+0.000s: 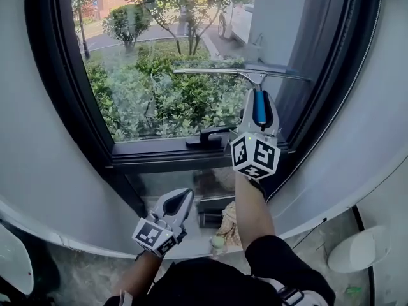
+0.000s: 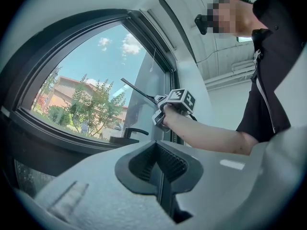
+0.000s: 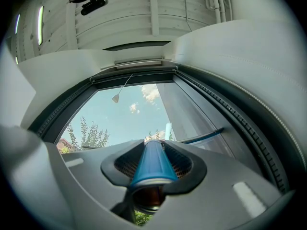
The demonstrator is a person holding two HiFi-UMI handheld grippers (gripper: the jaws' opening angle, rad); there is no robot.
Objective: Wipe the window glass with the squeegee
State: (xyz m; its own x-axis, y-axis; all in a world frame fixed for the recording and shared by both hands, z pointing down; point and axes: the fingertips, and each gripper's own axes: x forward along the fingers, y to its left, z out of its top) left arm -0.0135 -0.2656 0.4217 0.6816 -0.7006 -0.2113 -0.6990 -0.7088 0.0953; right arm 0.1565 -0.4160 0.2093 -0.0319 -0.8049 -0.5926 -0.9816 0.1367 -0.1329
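Your right gripper (image 1: 258, 104) clamped on squeegee (image 1: 237, 72) blue grip, blade against window glass (image 1: 159, 75), latch handle (image 1: 209, 136) at its 7 o'clock, left gripper (image 1: 178, 202) closed, empty.

The squeegee (image 1: 260, 107) has a blue handle and a thin metal blade bar. The handle stands upright, clamped between the right tongs (image 1: 258, 98). The bar lies level just above their tips, seemingly pressed against the window glass (image 1: 159, 75), which spreads ahead of the tongs, mostly to their left.
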